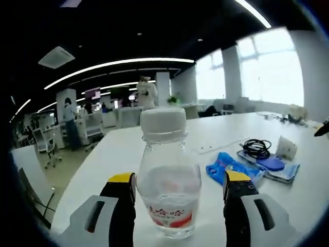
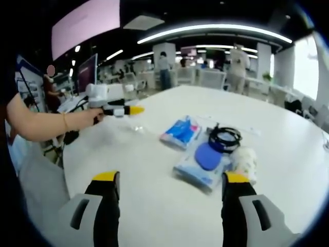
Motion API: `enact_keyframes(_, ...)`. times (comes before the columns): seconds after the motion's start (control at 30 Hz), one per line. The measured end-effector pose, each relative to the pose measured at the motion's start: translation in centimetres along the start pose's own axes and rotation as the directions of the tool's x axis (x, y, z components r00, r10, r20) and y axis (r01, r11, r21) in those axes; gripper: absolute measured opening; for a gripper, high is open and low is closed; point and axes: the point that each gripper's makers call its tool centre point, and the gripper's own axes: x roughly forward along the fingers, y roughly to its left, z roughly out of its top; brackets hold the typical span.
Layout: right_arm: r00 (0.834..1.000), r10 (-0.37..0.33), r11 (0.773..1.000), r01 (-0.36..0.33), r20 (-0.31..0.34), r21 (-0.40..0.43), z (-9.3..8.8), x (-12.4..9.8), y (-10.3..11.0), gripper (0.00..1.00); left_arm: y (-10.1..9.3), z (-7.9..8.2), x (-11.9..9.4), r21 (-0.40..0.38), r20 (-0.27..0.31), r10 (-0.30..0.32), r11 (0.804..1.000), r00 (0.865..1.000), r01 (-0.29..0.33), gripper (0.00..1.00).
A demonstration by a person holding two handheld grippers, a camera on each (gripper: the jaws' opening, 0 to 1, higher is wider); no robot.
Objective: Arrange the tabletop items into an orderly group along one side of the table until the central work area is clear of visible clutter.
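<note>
Bottle (image 1: 169, 180) between parted left fingers (image 1: 122, 186), right fingers (image 2: 106, 183) parted over bare table (image 2: 154, 195)

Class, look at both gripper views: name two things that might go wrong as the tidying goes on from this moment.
1. The left tool stands open around the clear bottle, low on its body. The bottle is tall with a white cap; an off-centre squeeze might tip it.
2. The black cable coil lies against the blue pouch and blue packet. Pushing that group may drag the cable loose or spread the pile across the table.
</note>
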Motion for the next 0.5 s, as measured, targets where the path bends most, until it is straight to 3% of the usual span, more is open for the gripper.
enact_keyframes(0.23,1.000,-0.006,1.000,0.007,-0.008,0.001,-0.2,-0.2,0.0,0.79,1.4,-0.9,0.0,-0.003,-0.018,-0.029,1.000,0.999,0.029,0.59)
enact_keyframes(0.5,1.000,-0.004,1.000,0.004,-0.011,0.000,-0.2,-0.1,0.2,0.79,0.8,-0.8,-0.2,-0.028,-0.008,-0.061,0.998,0.998,0.060,0.51)
